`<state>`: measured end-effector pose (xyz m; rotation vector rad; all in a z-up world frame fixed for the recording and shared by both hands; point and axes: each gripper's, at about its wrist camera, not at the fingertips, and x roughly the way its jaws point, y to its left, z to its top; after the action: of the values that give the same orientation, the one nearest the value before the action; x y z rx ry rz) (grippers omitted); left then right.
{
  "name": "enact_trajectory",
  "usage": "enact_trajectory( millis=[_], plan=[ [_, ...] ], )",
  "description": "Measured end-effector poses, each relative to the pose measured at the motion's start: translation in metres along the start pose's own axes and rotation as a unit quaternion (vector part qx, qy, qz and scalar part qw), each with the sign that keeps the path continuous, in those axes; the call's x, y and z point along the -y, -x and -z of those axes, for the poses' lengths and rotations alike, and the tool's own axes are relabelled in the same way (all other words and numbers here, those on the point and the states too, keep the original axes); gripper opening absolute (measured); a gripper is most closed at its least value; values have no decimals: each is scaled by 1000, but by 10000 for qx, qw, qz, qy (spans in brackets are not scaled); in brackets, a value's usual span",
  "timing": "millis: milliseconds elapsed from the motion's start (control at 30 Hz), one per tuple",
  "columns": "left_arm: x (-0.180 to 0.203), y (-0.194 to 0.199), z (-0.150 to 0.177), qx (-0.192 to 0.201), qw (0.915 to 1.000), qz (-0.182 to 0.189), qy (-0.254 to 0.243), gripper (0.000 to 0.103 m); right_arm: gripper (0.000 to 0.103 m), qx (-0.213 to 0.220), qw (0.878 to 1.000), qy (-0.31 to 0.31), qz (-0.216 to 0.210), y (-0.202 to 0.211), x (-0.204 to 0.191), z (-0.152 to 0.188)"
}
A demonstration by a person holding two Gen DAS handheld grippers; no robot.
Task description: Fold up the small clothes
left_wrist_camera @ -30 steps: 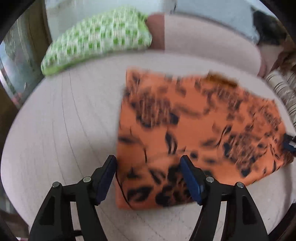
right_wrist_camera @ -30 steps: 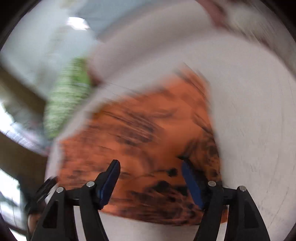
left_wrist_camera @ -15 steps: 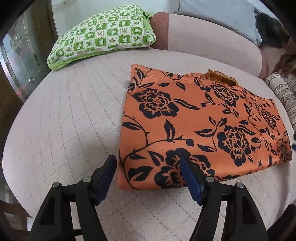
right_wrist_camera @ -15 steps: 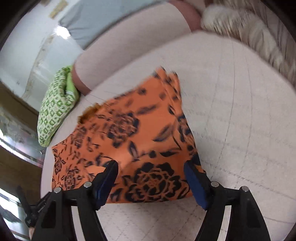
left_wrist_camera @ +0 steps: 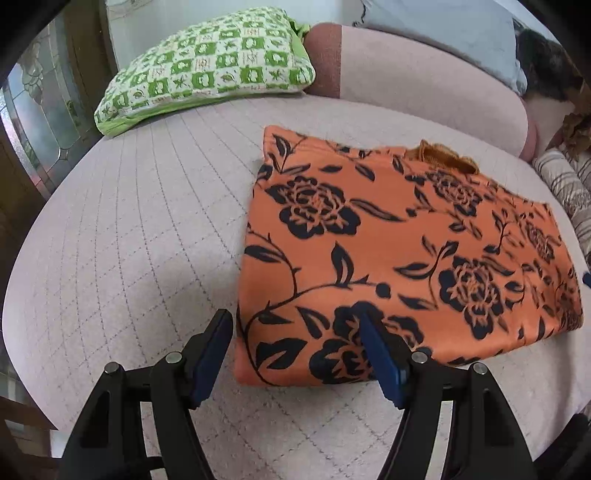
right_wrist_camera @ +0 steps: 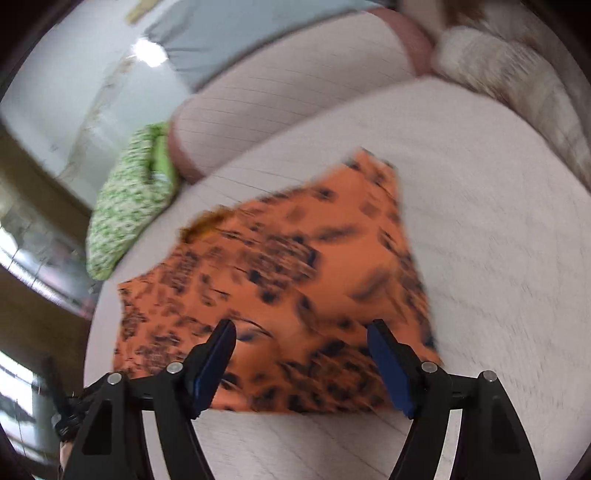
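Note:
A folded orange garment with black flowers lies flat on the pale quilted bed. A darker orange edge pokes out at its far side. My left gripper hovers open over the garment's near left corner, with nothing pinched between its blue pads. The right wrist view is blurred by motion. There the garment lies below my right gripper, which is open and clear of the cloth. A blue tip of the right gripper shows at the left wrist view's right edge.
A green checked pillow rests at the bed's far left. A pink bolster runs along the back, with a grey pillow behind it. A striped cushion sits at the right. A glazed door stands left.
The right gripper has lifted and drawn back from the garment's right end, rolling a little, and its jaws have widened. The left gripper has stayed put and the garment lies still.

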<state>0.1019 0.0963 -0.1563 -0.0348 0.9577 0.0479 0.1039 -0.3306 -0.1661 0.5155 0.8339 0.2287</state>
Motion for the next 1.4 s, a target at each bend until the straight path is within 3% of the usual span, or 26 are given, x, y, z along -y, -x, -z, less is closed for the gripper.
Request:
enact_trajectory(
  millis=[100, 200, 233, 300, 400, 533, 667, 833, 900, 933, 1033, 1067, 1100, 1167, 1233, 1300, 1333, 1367, 1400],
  plan=[
    [4, 1, -4, 166, 9998, 86, -4, 75, 78, -48, 9996, -131, -230, -30, 1, -26],
    [8, -29, -1, -213, 9997, -112, -99, 78, 79, -475, 9966, -665, -103, -86, 37, -38],
    [8, -38, 1, -319, 9993, -138, -116, 80, 78, -567, 9932, -965, -315, -96, 52, -38],
    [6, -31, -2, -211, 9997, -122, -93, 80, 78, -255, 9915, -1185, -478, -77, 54, -40],
    [7, -14, -11, 94, 9997, -196, -53, 80, 78, 253, 9940, -985, -397, -25, 44, -26],
    [26, -6, -21, 275, 9995, -60, -117, 80, 78, 385, 9825, -1808, -211, 26, 70, 39],
    [53, -11, -20, 201, 9996, 67, -211, 80, 79, 143, 9645, -2611, -372, 19, 97, 79],
    [74, 1, -12, 328, 9988, 252, -267, 80, 79, 293, 9404, -3242, -981, 5, 108, 72],
    [76, 4, -12, 387, 9986, 288, -198, 80, 77, 372, 9350, -3409, -907, -4, 110, 69],
    [78, 4, -12, 392, 9987, 286, -149, 80, 72, 422, 9346, -3426, -853, -7, 109, 68],
    [85, -2, -16, 336, 9990, 237, -146, 80, 14, 261, 9230, -3740, -860, -19, 122, 71],
    [88, -3, -17, 338, 9991, 203, -180, 80, 13, 231, 9213, -3786, -852, -22, 125, 73],
    [92, -1, -18, 390, 9989, 151, -228, 80, 12, 251, 9262, -3674, -804, -20, 124, 72],
    [96, 5, -20, 539, 9980, 120, -294, 80, 11, 556, 9548, -2886, -453, 1, 97, 61],
    [99, 9, -20, 678, 9971, 67, -343, 80, 11, 761, 9730, -2167, -216, 18, 68, 52],
    [100, 4, -22, 572, 9978, -4, -350, 80, 15, 581, 9780, -1995, 177, 8, 67, 54],
    [101, -1, -22, 479, 9983, -23, -340, 80, 20, 190, 9772, -2081, 387, -8, 77, 59],
    [103, -4, -23, 404, 9986, -43, -347, 80, 24, -38, 9726, -2320, 172, -19, 90, 66],
    [104, -7, -24, 355, 9987, -59, -361, 80, 24, 131, 9699, -2432, -80, -14, 97, 69]
  ],
)
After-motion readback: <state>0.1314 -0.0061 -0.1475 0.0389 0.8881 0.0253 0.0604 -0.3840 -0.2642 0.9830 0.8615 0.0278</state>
